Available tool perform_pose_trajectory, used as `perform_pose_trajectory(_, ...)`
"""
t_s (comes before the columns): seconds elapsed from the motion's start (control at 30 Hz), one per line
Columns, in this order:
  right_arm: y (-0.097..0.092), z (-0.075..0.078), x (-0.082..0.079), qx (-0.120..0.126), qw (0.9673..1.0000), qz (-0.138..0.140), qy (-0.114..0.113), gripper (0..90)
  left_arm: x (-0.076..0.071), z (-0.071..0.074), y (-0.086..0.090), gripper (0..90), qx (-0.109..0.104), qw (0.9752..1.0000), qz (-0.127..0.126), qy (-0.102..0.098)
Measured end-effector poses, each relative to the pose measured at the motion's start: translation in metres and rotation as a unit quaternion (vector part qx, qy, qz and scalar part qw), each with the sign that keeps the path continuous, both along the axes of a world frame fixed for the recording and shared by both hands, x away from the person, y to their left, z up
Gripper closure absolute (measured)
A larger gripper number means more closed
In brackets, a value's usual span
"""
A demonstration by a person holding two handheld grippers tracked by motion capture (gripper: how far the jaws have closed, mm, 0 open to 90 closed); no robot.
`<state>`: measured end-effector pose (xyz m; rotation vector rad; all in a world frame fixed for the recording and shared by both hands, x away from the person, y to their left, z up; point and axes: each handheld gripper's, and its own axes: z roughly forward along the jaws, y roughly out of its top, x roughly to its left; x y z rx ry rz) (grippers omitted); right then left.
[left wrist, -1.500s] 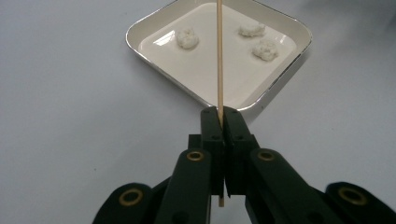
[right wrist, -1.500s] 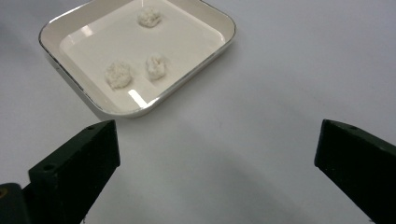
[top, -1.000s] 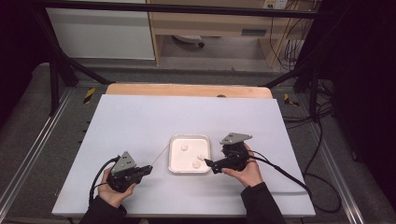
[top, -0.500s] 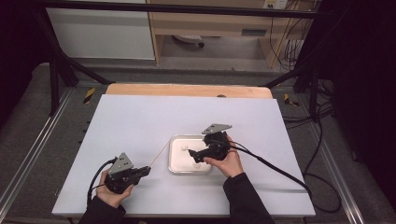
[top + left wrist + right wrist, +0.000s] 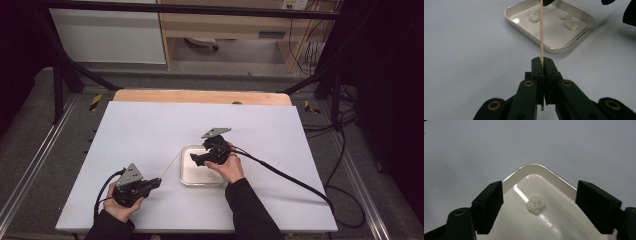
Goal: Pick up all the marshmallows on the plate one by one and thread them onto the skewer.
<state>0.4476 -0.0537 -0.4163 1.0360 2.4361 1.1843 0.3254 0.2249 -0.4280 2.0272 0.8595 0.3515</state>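
Clamping a thin wooden skewer (image 5: 541,30), left gripper (image 5: 541,65) jaws tight together. Right gripper (image 5: 539,202) spread wide over white tray (image 5: 534,168), straddling one white lump (image 5: 536,205).

The table (image 5: 150,130) has a white top with a strip of light wood (image 5: 200,96) at its far edge. Beyond it stand a white cabinet (image 5: 107,35) and a wooden shelf (image 5: 235,25). The floor (image 5: 30,125) is grey. Black cables (image 5: 345,150) lie at the right, and the room's sides are dark.
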Motion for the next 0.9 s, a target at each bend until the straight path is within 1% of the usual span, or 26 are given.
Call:
perform_pose_trajectory(0.07, 0.001, -0.004, 0.002, -0.001, 1.0, 0.001, 0.005, 28.1, 0.0, -0.001, 0.0, 88.7, 0.0, 1.0, -0.001, 0.001)
perform_pose_trajectory(0.2, 0.002, -0.01, 0.005, -0.013, 0.9999, 0.006, 0.008, 35.6, 0.0, -0.002, -0.002, 88.7, 0.0, 1.0, -0.002, 0.004)
perform_pose_trajectory(0.43, 0.005, -0.017, 0.007, -0.019, 0.9997, 0.003, 0.015, 47.1, 0.0, -0.002, -0.002, 88.7, 0.0, 1.0, -0.001, 0.002)
perform_pose_trajectory(0.47, 0.005, -0.018, 0.007, -0.018, 0.9997, 0.002, 0.019, 48.9, 0.0, -0.003, -0.002, 88.7, -0.001, 1.0, -0.001, 0.003)
perform_pose_trajectory(0.5, 0.005, -0.019, 0.008, -0.019, 0.9996, 0.005, 0.018, 50.6, 0.0, -0.003, -0.002, 88.7, -0.001, 1.0, -0.001, 0.003)
perform_pose_trajectory(0.53, 0.006, -0.02, 0.008, -0.021, 0.9996, 0.007, 0.019, 51.8, 0.0, -0.002, -0.002, 88.7, -0.001, 1.0, -0.001, 0.002)
perform_pose_trajectory(0.57, 0.006, -0.021, 0.008, -0.022, 0.9994, 0.008, 0.025, 53.0, 0.0, -0.002, -0.002, 88.7, -0.001, 1.0, -0.001, 0.002)
perform_pose_trajectory(0.73, 0.006, -0.024, 0.009, -0.031, 0.9991, 0.014, 0.028, 57.6, 0.0, -0.002, -0.002, 88.7, -0.001, 1.0, 0.0, 0.001)
perform_pose_trajectory(0.9, 0.008, -0.028, 0.009, -0.031, 0.9989, 0.02, 0.03, 60.9, 0.0, -0.003, -0.002, 88.7, -0.001, 1.0, 0.0, 0.0)
